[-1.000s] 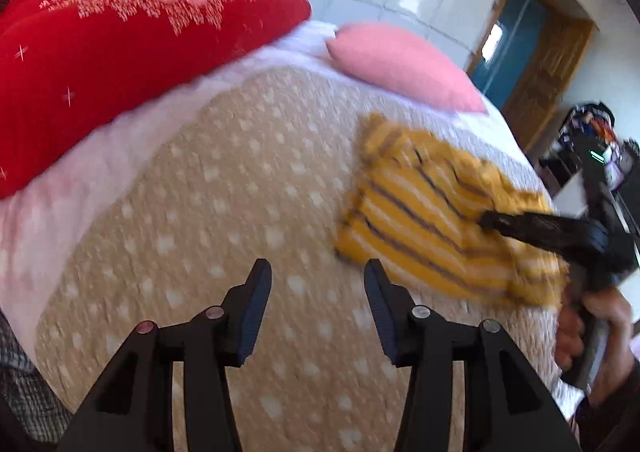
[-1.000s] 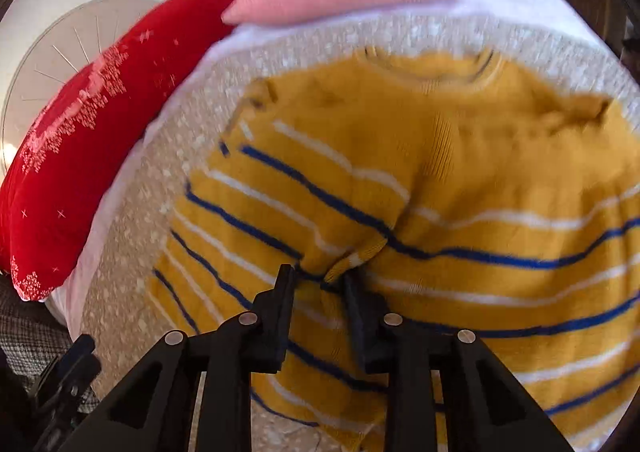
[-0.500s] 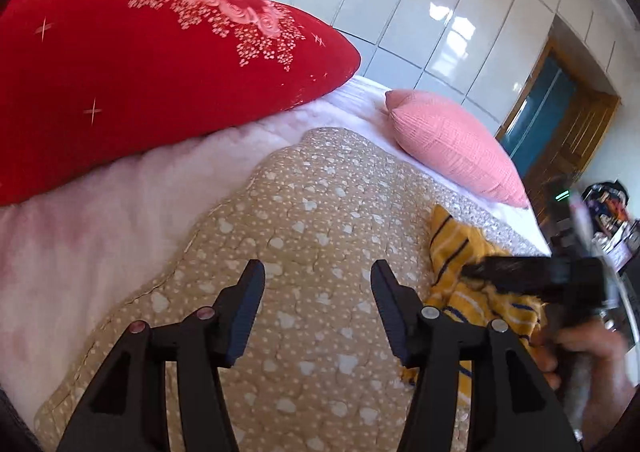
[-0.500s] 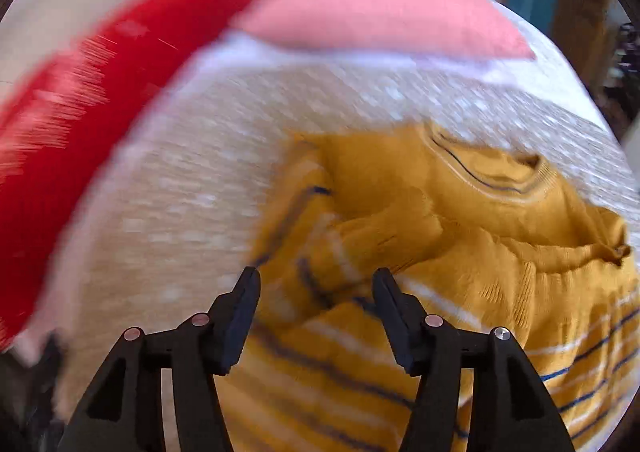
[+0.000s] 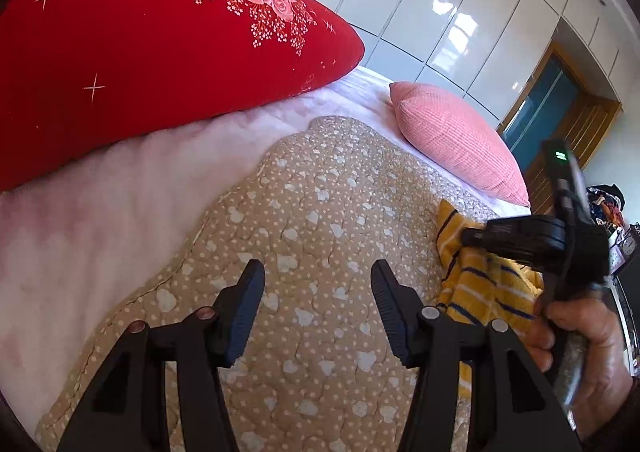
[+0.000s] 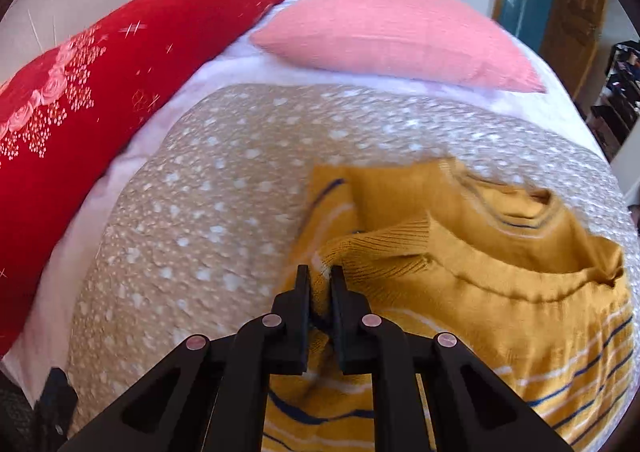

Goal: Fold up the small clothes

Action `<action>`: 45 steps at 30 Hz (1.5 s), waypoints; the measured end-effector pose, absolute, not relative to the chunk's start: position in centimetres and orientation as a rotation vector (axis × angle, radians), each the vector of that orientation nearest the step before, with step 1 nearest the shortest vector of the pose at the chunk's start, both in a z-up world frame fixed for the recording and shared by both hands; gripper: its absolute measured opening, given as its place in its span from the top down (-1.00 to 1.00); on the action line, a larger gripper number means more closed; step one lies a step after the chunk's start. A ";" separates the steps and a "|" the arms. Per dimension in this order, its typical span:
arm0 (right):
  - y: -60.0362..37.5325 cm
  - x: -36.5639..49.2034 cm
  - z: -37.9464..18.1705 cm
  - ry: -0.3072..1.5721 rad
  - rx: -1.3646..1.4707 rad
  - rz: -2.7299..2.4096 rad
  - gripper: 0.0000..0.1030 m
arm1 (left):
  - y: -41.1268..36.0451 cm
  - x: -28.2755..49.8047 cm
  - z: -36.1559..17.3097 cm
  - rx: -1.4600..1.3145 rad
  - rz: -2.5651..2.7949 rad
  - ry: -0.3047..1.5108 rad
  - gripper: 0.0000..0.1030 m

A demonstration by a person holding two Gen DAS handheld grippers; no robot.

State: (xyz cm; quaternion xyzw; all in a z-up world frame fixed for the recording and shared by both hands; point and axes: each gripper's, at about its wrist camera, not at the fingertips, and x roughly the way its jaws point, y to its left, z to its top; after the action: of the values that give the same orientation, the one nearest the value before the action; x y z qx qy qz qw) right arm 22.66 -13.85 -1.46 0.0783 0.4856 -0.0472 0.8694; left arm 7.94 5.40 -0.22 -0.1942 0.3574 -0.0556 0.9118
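Observation:
A small yellow knitted sweater (image 6: 500, 316) with blue and white stripes lies rumpled on the beige spotted quilt (image 6: 224, 188). My right gripper (image 6: 320, 284) is shut on a fold of the sweater's left edge, near the ribbed cuff of a sleeve folded across the body. In the left wrist view the sweater (image 5: 484, 284) shows at the right, with the right gripper (image 5: 516, 236) over it in a hand. My left gripper (image 5: 318, 300) is open and empty above bare quilt (image 5: 312, 220), left of the sweater.
A large red flowered pillow (image 5: 152, 52) lies at the back left and a pink pillow (image 5: 456, 136) at the back right, both on a white sheet (image 5: 120, 204). White wardrobe doors and a wooden door frame stand behind the bed.
My right gripper was shut on the sweater, opened, and has shut again on its left edge; the sleeve is now folded over the body. My left gripper has swung left, away from the sweater.

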 end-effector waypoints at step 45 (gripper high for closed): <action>-42.1 -20.0 -3.9 0.710 0.727 -0.380 -0.05 | -7.4 -10.8 11.4 -0.113 -0.188 0.619 -0.75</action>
State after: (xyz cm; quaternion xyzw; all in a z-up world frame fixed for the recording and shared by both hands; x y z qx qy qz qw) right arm -20.00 -42.05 -3.86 0.3457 0.3377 -0.1810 0.8565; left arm -10.77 -7.43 11.44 -0.0554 0.3040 -0.0922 0.9466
